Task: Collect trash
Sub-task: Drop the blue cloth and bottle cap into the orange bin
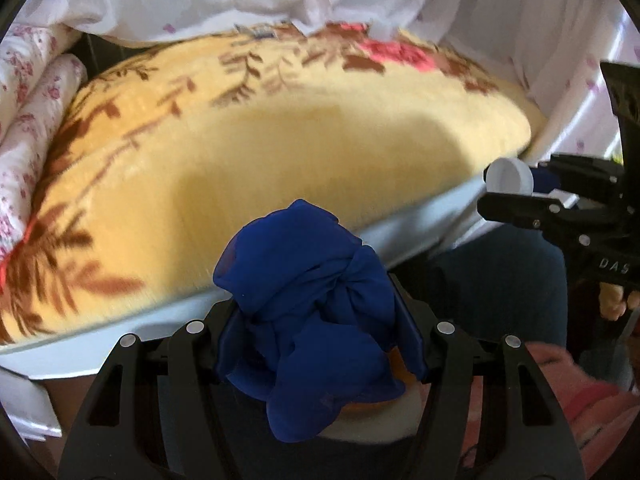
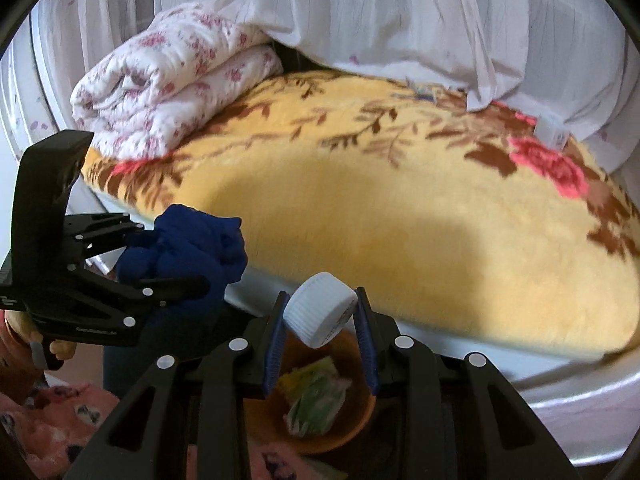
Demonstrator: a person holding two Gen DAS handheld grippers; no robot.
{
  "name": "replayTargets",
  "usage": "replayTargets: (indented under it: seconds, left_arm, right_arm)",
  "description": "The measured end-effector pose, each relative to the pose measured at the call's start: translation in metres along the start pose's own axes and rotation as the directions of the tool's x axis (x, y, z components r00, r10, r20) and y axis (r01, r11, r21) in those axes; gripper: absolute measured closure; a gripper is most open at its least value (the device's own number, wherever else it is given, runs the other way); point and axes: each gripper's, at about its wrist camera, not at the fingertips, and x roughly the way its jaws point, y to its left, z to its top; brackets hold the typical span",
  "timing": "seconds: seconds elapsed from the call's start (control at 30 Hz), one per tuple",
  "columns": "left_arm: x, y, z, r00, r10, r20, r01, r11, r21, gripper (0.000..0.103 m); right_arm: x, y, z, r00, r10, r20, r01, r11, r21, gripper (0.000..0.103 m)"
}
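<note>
White cap (image 2: 322, 310) in right gripper (image 2: 323, 314), tilted

A yellow floral blanket (image 2: 400, 216) covers the bed (image 2: 580, 392), folded quilt (image 2: 168, 84) atop.

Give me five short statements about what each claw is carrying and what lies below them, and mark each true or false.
1. The left claw is shut on a blue cloth. True.
2. The right claw carries a green bottle. False: it grips a white cap between its blue pads.
3. An orange bin sits below the right claw with wrappers already in it. True.
4. The yellow blanket on the bed is plain, with no pattern. False: it has brown leaves and red flowers.
5. A folded quilt with pink flowers lies at one end of the yellow blanket. True.
</note>
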Motion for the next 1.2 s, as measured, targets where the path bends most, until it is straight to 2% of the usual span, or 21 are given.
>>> replayTargets:
  seconds: [0.13,0.23,0.33,0.4,0.6,0.67,0.7,0.73,0.8,0.97,1.2]
  left_arm:
    - [0.02,-0.009,-0.023,0.996,-0.023,-0.081,0.025,0.999,0.023,0.042]
    - [0.045,-0.015,-0.037,0.984,-0.051,-0.173,0.058,0.998,0.034,0.042]
    - [0.072,-0.021,-0.048,0.962,-0.075,-0.263,0.088,0.995,0.04,0.042]
    - [0.093,-0.023,-0.056,0.94,-0.083,-0.331,0.095,0.995,0.022,0.041]
    - [0.136,-0.024,-0.075,0.888,-0.08,-0.453,0.094,0.995,0.01,0.038]
    - [0.143,-0.021,-0.079,0.879,-0.068,-0.472,0.073,0.997,-0.007,0.035]
    - [0.147,-0.018,-0.081,0.869,-0.071,-0.489,0.07,0.997,-0.021,0.034]
    - [0.149,-0.016,-0.082,0.865,-0.078,-0.496,0.07,0.997,-0.034,0.033]
    - [0.148,-0.011,-0.082,0.865,-0.083,-0.495,0.065,0.996,-0.053,0.031]
    - [0.141,-0.007,-0.076,0.885,-0.072,-0.46,0.049,0.997,-0.062,0.03]
    - [0.13,-0.01,-0.07,0.903,-0.045,-0.427,0.037,0.999,-0.027,0.029]
  right_arm:
    - [0.016,0.005,-0.023,0.997,0.025,-0.068,-0.024,1.0,0.012,0.071]
    - [0.033,0.005,-0.037,0.991,0.044,-0.128,-0.039,0.999,0.036,0.071]
    - [0.055,0.003,-0.051,0.98,0.041,-0.193,-0.032,0.998,0.052,0.071]
    - [0.066,-0.002,-0.058,0.97,0.068,-0.233,-0.049,0.995,0.087,0.071]
    - [0.098,-0.013,-0.077,0.944,0.097,-0.317,-0.05,0.987,0.155,0.069]
    - [0.103,-0.015,-0.081,0.941,0.089,-0.327,-0.036,0.986,0.164,0.05]
    - [0.103,-0.016,-0.081,0.942,0.079,-0.326,-0.026,0.986,0.164,0.038]
    - [0.103,-0.017,-0.081,0.943,0.069,-0.325,-0.016,0.987,0.163,0.035]
    - [0.1,-0.018,-0.081,0.945,0.069,-0.319,-0.015,0.986,0.168,0.034]
    - [0.098,-0.023,-0.077,0.95,0.06,-0.308,-0.002,0.983,0.184,0.032]
    - [0.086,-0.024,-0.071,0.959,0.046,-0.281,0.005,0.984,0.178,0.032]
